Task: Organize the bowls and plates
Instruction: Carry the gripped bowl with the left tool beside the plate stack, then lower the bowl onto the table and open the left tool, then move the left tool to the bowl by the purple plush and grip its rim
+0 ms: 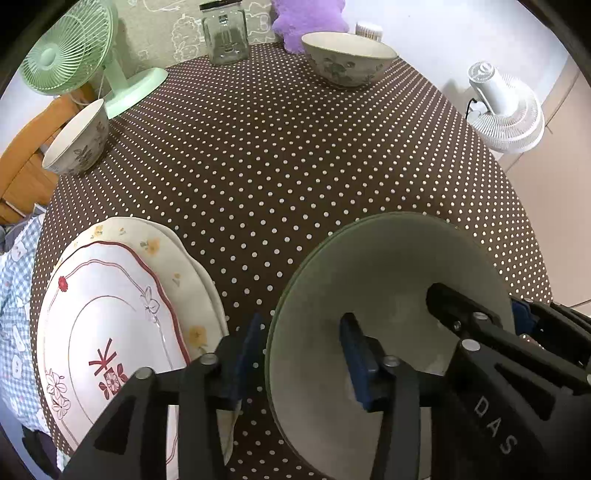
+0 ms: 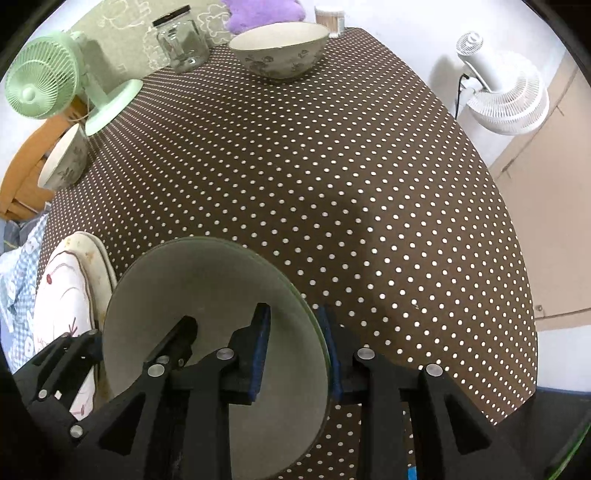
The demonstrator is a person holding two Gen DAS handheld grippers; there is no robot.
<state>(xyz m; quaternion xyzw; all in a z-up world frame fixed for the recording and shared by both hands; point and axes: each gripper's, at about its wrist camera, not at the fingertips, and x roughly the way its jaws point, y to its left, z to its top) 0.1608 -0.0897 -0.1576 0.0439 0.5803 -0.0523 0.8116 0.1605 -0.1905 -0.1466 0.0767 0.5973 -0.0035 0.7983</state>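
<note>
A pale green bowl [image 1: 388,273] [image 2: 207,280] sits on the dotted tablecloth, just right of two stacked plates [image 1: 122,295] [image 2: 62,291]. My left gripper [image 1: 303,354] is open and straddles the bowl's left rim, one blue pad outside and one inside, neither pressing. On the opposite rim my right gripper [image 2: 297,350] is open in the same way. Each view also shows the other gripper on the far rim. Two floral bowls stand apart, one at the far edge [image 1: 347,62] [image 2: 280,55] and one at the left edge [image 1: 77,144] [image 2: 64,158].
At the back of the table stand a green desk fan [image 1: 70,48], a glass jar [image 1: 225,37] and a purple plush [image 1: 306,18]. A white fan [image 1: 506,110] stands on the floor off the right edge. Blue checked fabric [image 1: 18,277] and a wooden chair [image 1: 33,147] lie left.
</note>
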